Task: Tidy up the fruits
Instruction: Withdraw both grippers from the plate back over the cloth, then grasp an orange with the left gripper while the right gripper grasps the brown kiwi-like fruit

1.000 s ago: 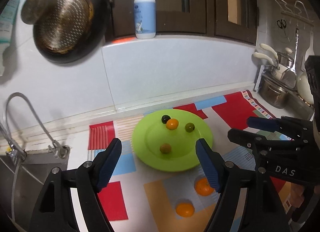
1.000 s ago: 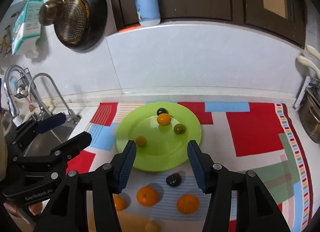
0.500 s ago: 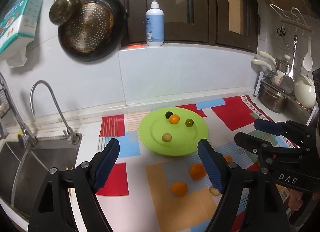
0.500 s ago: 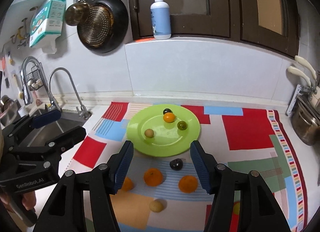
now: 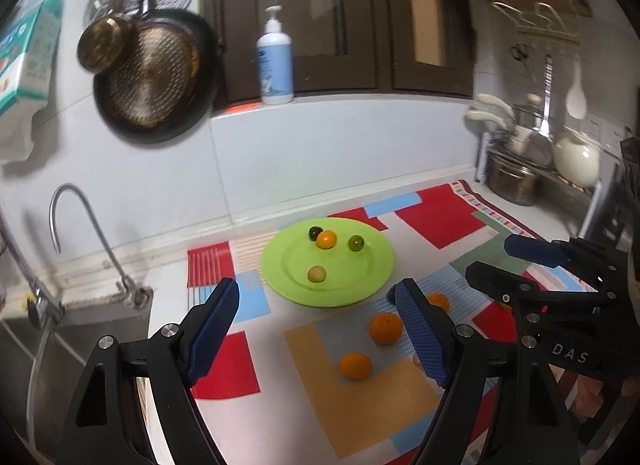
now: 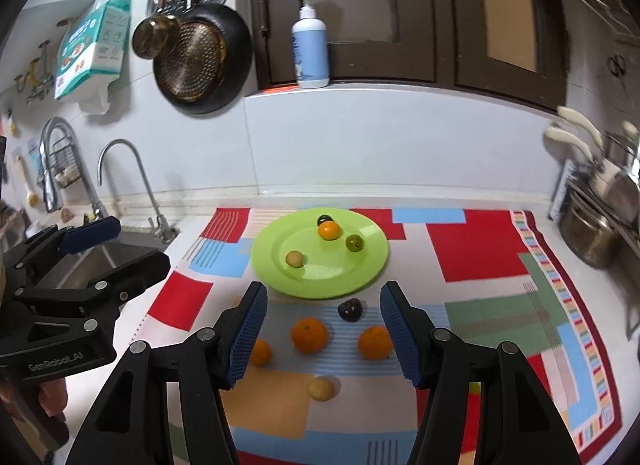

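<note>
A green plate (image 6: pixel 372 265) (image 5: pixel 372 277) sits on a patchwork mat and holds several small fruits: a dark one, an orange one (image 6: pixel 329 230), a green one (image 6: pixel 354 243) and a tan one (image 6: pixel 295 258). In front of it on the mat lie three oranges (image 6: pixel 309 334) (image 6: pixel 374 342) (image 6: pixel 260 352), a dark fruit (image 6: pixel 349 309) and a pale yellow fruit (image 6: pixel 321 389). My left gripper (image 5: pixel 318 329) is open and empty above the mat, left of the oranges (image 5: pixel 385 328) (image 5: pixel 354 365). My right gripper (image 6: pixel 322 337) is open and empty, above the loose fruit.
A sink (image 6: pixel 100 265) with taps (image 6: pixel 132 181) lies left of the mat (image 6: pixel 480 249). Pots and utensils (image 6: pixel 596 233) stand at the right. A pan (image 6: pixel 200 65) hangs on the wall and a soap bottle (image 6: pixel 310 53) stands on the ledge.
Both grippers have drawn back and up from the plate, so more of the mat and the loose fruit in front of the plate show. Both stay open and empty.
</note>
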The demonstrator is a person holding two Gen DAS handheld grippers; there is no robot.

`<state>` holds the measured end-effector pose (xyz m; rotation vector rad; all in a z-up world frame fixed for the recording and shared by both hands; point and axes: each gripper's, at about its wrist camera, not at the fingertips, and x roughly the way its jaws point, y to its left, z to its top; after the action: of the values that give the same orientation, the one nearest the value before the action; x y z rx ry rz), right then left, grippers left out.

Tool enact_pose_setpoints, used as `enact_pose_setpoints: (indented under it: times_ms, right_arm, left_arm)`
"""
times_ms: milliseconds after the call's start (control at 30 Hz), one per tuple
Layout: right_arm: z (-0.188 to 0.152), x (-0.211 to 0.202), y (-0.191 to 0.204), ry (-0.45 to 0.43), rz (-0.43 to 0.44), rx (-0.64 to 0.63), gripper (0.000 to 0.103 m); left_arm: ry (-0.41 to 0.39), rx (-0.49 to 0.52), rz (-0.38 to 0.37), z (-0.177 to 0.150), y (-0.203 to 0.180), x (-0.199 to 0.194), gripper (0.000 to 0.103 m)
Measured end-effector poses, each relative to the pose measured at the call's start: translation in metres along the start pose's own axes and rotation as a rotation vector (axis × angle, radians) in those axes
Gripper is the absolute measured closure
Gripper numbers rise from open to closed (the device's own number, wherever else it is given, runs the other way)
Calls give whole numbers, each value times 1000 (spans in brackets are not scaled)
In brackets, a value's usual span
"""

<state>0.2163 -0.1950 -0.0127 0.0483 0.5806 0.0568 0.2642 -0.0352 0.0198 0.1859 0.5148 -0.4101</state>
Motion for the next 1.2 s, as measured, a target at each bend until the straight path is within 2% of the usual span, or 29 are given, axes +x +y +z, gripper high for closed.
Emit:
enact_pose_setpoints:
  times_ms: [333,600,900,1200]
  right_arm:
    - [-23,-5,17,4,-100,36,43]
    - [-46,6,30,74,-108,52,43]
    - [-65,29,26,156,-130,77,43]
    - [-80,54,22,219,-123,75,44]
  left_arm:
    - [3,97,-95,-16,7,7,23]
    - [55,145,-156,-37,7,25,23]
    - [85,213,-217,-57,3,49,23]
    - [159,266,-257,-75,-6,79,26]
